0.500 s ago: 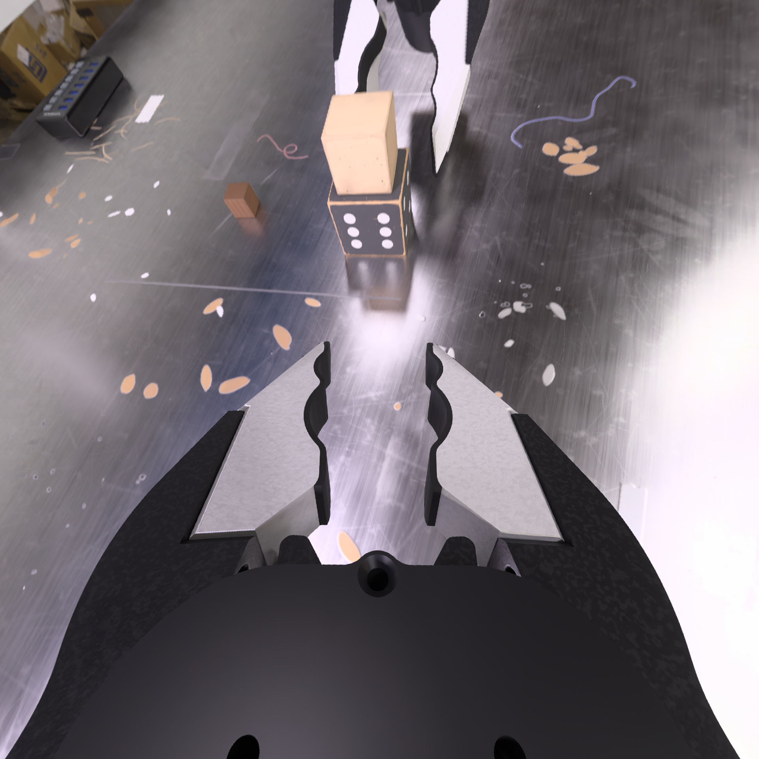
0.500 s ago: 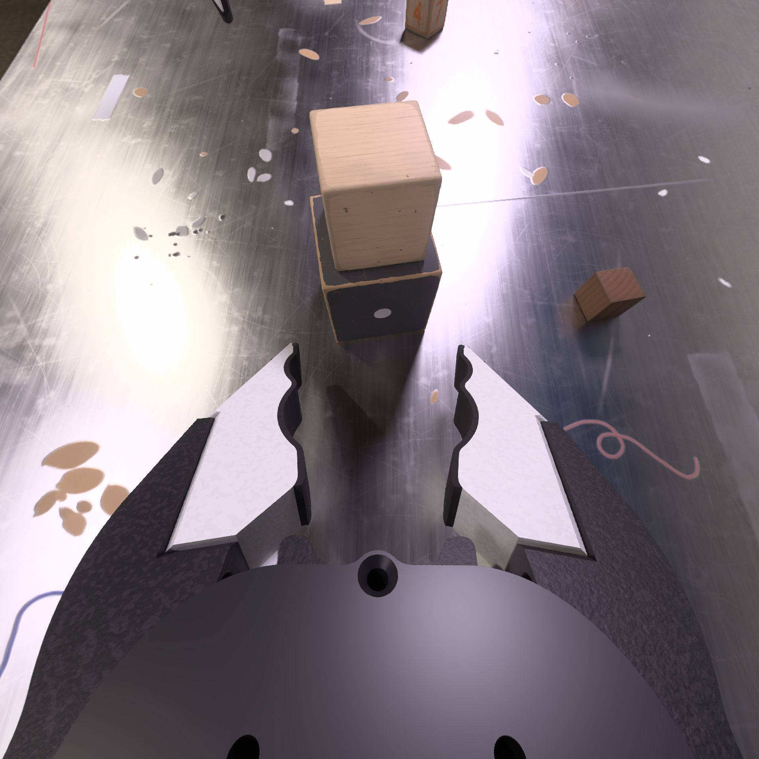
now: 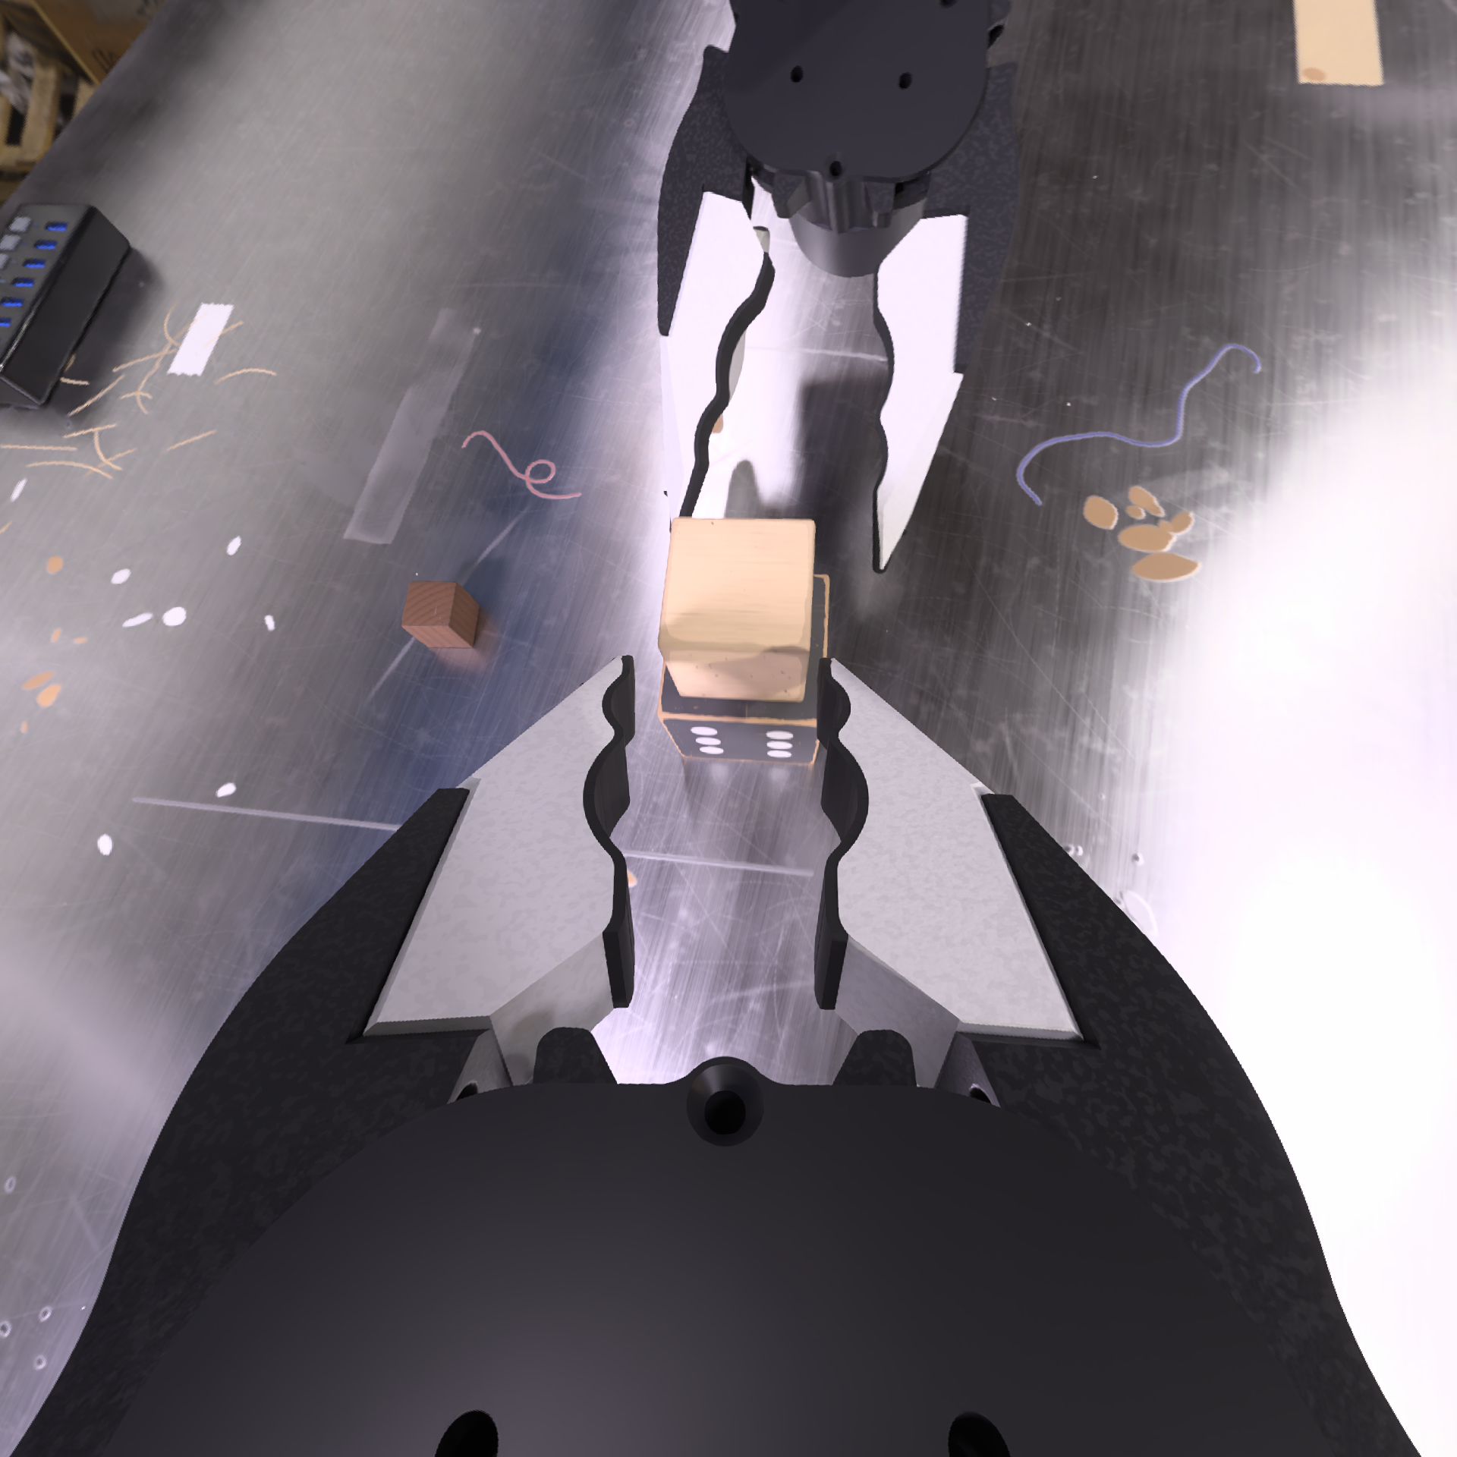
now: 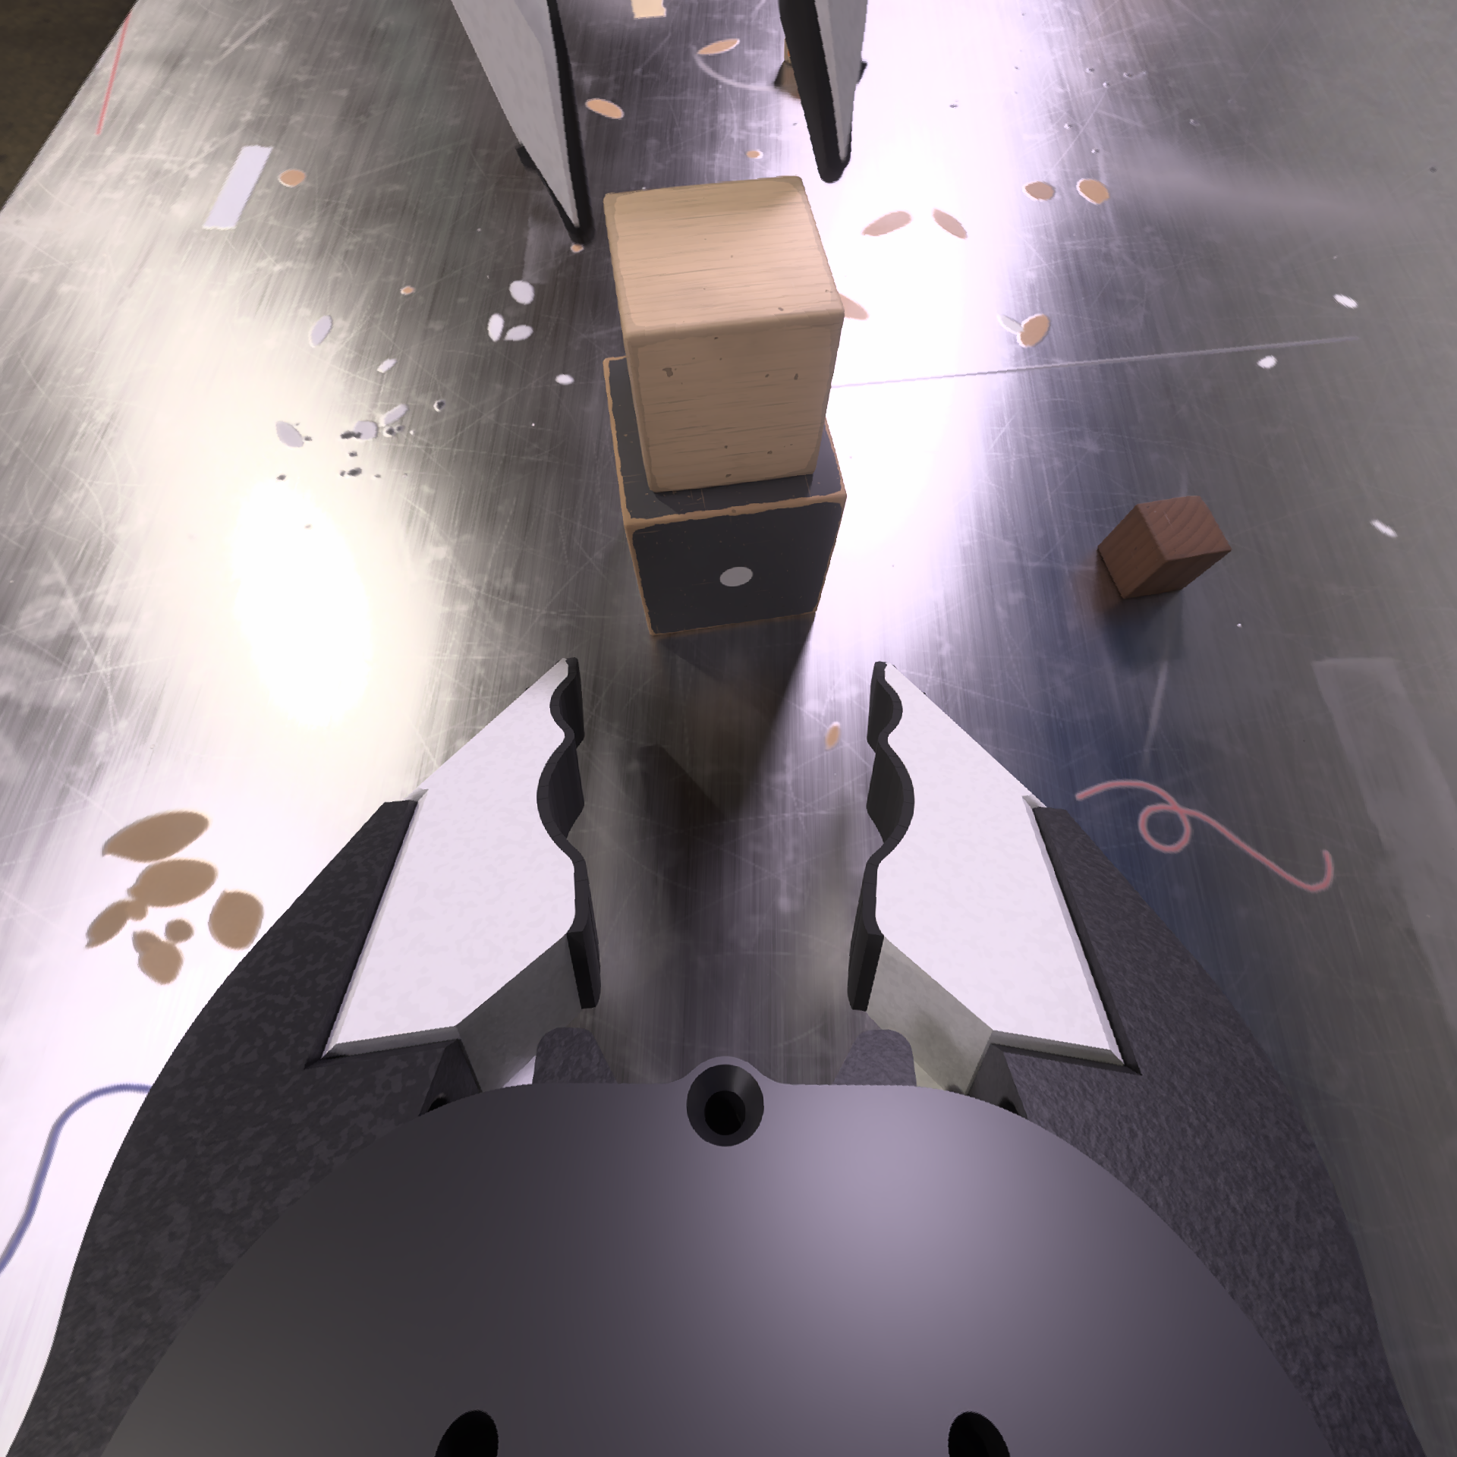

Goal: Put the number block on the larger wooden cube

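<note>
The larger light wooden cube (image 3: 737, 607) sits on a black die (image 3: 737, 741) with white dots. My left gripper (image 3: 725, 670) is open and empty, its fingertips level with the stack's near face, one on each side. My right gripper (image 4: 725, 670) is open and empty, a short way from the opposite side of the cube (image 4: 725, 331) and die (image 4: 737, 568). Each gripper shows in the other's view: the right one (image 3: 784, 536) beyond the stack, the left one (image 4: 702, 201) as two fingers behind it. The number block is not clearly visible; the left gripper's far finger covers that spot.
A small dark-brown wooden cube (image 3: 440, 615) lies apart from the stack, also in the right wrist view (image 4: 1163, 556). A black hub with blue ports (image 3: 55, 292) sits at the far left. The scratched metal table (image 4: 315, 709) carries flat marks, squiggles and glare.
My left gripper has moved forward to the stack, so its tips now flank it. It now covers the number block in the right wrist view. The right gripper has barely moved.
</note>
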You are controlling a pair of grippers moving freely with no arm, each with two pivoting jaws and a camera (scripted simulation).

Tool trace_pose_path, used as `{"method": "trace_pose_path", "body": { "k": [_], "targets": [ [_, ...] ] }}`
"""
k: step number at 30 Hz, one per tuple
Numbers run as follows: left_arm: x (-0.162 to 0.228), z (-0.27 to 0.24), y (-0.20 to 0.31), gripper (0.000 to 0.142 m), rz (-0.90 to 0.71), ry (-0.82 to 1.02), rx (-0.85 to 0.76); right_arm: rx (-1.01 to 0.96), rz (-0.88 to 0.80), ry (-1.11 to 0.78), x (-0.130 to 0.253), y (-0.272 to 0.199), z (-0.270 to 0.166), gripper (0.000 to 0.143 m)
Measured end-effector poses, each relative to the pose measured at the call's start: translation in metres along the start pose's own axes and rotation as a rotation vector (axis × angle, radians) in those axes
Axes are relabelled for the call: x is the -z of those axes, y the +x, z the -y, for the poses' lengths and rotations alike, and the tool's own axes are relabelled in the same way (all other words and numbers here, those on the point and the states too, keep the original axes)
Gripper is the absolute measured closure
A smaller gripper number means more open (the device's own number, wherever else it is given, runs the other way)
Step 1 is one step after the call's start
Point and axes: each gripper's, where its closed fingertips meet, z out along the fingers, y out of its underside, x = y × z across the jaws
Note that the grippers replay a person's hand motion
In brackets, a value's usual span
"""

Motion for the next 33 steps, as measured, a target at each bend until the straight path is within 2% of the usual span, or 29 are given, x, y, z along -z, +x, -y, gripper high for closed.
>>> {"method": "trace_pose_path", "body": {
  "k": [5,7,9,12,13,16,20,23,28,31,33],
  "targets": [
    [-0.021,-0.001,-0.002,0.096,0.015,-0.035,0.062,0.005,0.003,0.001,0.001,-0.001,0.000,0.070],
    [-0.030,-0.007,0.001,0.094,-0.028,-0.066,0.095,0.005,0.003,0.000,0.001,-0.001,-0.001,0.071],
    [-0.034,-0.011,0.003,0.081,-0.054,-0.076,0.130,0.007,0.004,-0.001,0.001,-0.002,-0.001,0.071],
    [-0.025,-0.010,0.001,0.058,-0.002,-0.069,0.118,0.004,0.006,0.002,0.001,-0.002,0.000,0.070],
    [-0.017,-0.009,0.000,0.053,0.006,-0.054,0.119,0.004,0.007,0.002,0.001,-0.002,-0.001,0.070],
    [0.019,-0.022,-0.012,0.051,0.109,-0.043,0.113,0.001,0.007,0.004,0.004,-0.002,-0.002,0.070],
    [0.087,-0.088,-0.053,0.057,0.336,-0.143,0.181,-0.006,0.006,0.009,0.008,-0.001,-0.004,0.071],
    [0.124,-0.149,-0.078,0.060,0.421,-0.230,0.306,-0.006,0.008,0.001,0.008,-0.001,-0.005,0.071],
    [0.145,-0.202,-0.096,0.061,0.487,-0.250,0.419,-0.006,0.002,0.002,0.008,0.000,-0.005,0.072],
    [0.135,-0.210,-0.096,0.076,0.450,-0.244,0.440,-0.010,0.001,0.004,0.008,0.000,-0.005,0.073],
    [0.129,-0.216,-0.099,0.104,0.442,-0.279,0.450,-0.010,0.003,0.003,0.008,0.000,-0.005,0.073]
  ]
}}
